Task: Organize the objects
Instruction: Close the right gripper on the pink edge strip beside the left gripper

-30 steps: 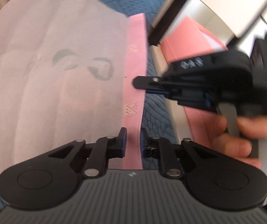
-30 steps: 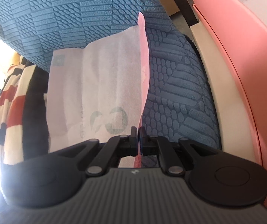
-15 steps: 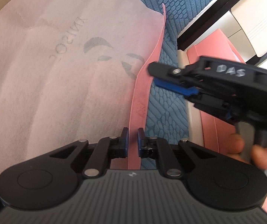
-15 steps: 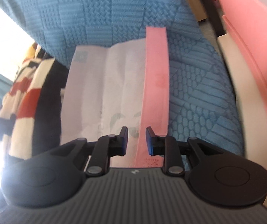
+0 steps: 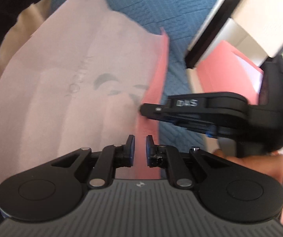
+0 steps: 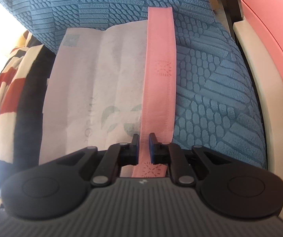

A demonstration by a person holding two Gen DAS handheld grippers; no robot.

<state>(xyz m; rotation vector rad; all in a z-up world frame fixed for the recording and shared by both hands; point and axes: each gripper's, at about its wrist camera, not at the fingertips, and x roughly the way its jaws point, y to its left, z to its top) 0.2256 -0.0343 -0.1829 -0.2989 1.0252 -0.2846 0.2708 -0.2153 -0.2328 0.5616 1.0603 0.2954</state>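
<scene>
A flat pale pink fabric bag with a faint green logo lies on a blue textured cover; it also shows in the right wrist view. Its darker pink strap runs along its right edge, seen too in the left wrist view. My left gripper is open a little, its fingers on either side of the strap's near end. My right gripper is open narrowly with the strap between its fingers; it appears from the side in the left wrist view, reaching onto the strap.
The blue textured cover lies under the bag. A red, white and black striped cloth lies left. A cream edge and a pink panel stand right. White furniture shows at back right.
My right gripper, shut on the strap a second ago, opened wide and has now narrowed around it. My left gripper has opened slightly. The bag has flattened on the cover.
</scene>
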